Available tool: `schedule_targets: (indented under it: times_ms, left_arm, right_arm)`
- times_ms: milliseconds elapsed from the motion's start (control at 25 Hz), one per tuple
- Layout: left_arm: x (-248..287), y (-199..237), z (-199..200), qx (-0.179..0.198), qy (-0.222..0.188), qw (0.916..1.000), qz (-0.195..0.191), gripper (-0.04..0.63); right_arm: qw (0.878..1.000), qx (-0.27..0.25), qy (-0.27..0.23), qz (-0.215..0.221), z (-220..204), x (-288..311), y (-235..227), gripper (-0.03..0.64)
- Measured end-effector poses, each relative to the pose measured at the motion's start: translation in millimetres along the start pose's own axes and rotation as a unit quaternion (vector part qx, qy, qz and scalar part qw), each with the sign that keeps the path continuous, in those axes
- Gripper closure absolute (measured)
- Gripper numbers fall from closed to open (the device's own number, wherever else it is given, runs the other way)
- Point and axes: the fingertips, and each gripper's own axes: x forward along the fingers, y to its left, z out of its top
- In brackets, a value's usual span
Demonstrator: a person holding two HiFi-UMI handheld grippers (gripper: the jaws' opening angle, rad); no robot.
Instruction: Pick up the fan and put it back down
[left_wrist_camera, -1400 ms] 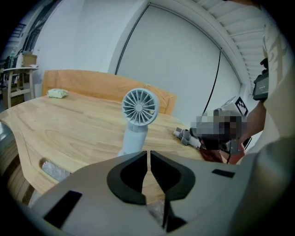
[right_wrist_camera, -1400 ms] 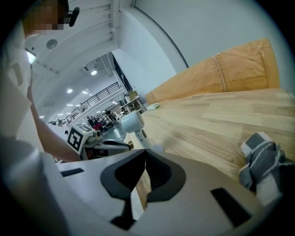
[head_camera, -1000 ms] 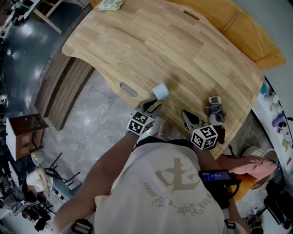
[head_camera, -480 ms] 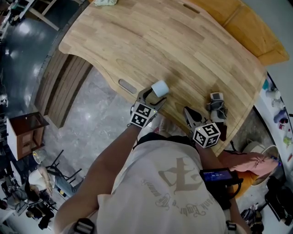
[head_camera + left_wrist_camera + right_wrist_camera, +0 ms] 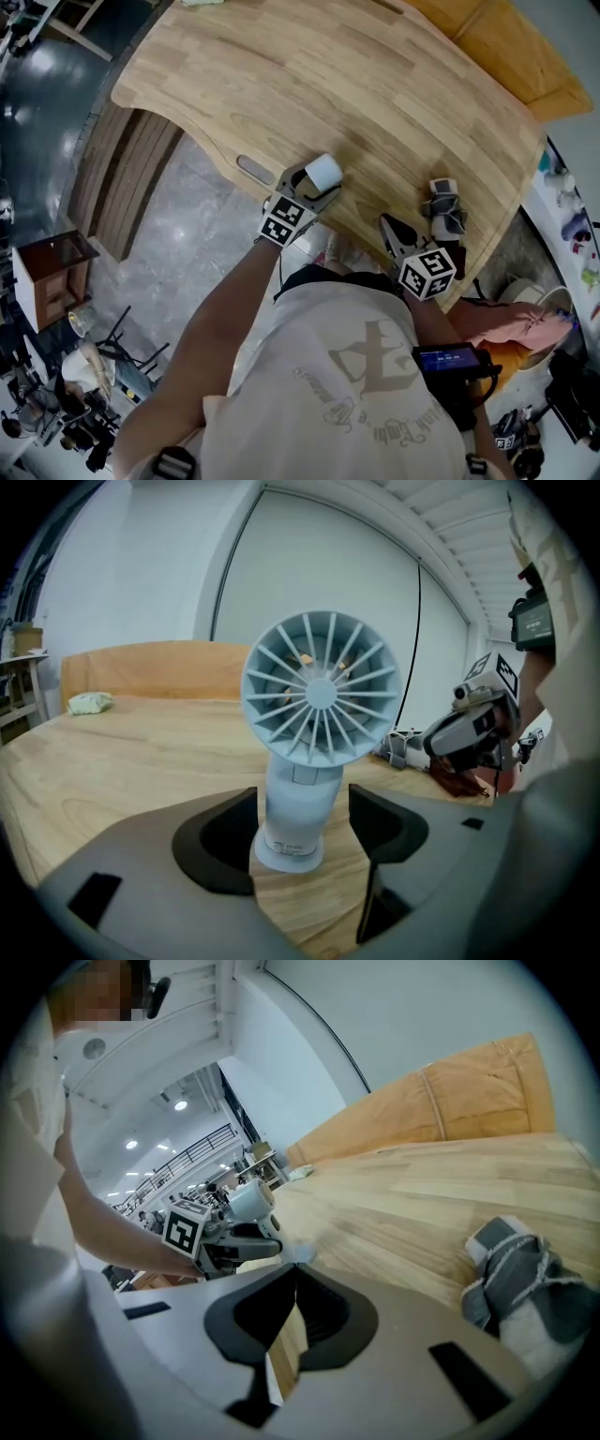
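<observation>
- Head view: The fan (image 5: 324, 172) stood upright on the wooden table (image 5: 309, 75), close to its near edge. The left gripper (image 5: 314, 185) sat around the base of the fan. The right gripper (image 5: 395, 231) rested well apart, near a grey folded bundle (image 5: 444, 214), and took no part.
- Left gripper view: The jaws were opening. The fan's handle stood between them, with a gap showing on each side, so neither pad pressed on it. The round foot sat flat on the wood and the grilled head faced the camera.
- Right gripper view: The jaws lay together with nothing between them. The fan and the left gripper showed in the distance, and the bundle lay just beside this gripper.
- Handling, by judgement: The fan looked like light, rigid moulded plastic. Its smooth handle could slip under a weak pinch. The large head over a small foot made it top-heavy and liable to tip if nudged. The thin grille ribs looked fragile. The proper hold is the handle, low and square, never the head.
</observation>
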Motion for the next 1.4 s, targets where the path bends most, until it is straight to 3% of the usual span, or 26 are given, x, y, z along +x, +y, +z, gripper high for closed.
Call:
schedule_targets:
  times_ms: [200, 280, 1000, 1400]
  left_arm:
    - [3, -2, 4, 0.022, 0.0, 0.9992, -0.032, 0.289]
    - [3, 0, 6, 0.027, 0.0, 0.9991, -0.033, 0.324]
    - [-6, -5, 7, 0.019, 0.001, 0.9998, 0.006, 0.359]
    - [-43, -11, 13, 0.003, -0.018, 0.9994, 0.029, 0.359]
  right_arm:
    - [1.0, 0.001, 0.0, 0.0, -2, -1, -1, 0.603]
    - [1.0, 0.001, 0.0, 0.0, -1, 0, 0, 0.602]
    - [1.0, 0.0, 0.0, 0.006, 0, -1, -4, 0.602]
    - [0.999, -0.014, 0.0, 0.031, 2, 10, 14, 0.602]
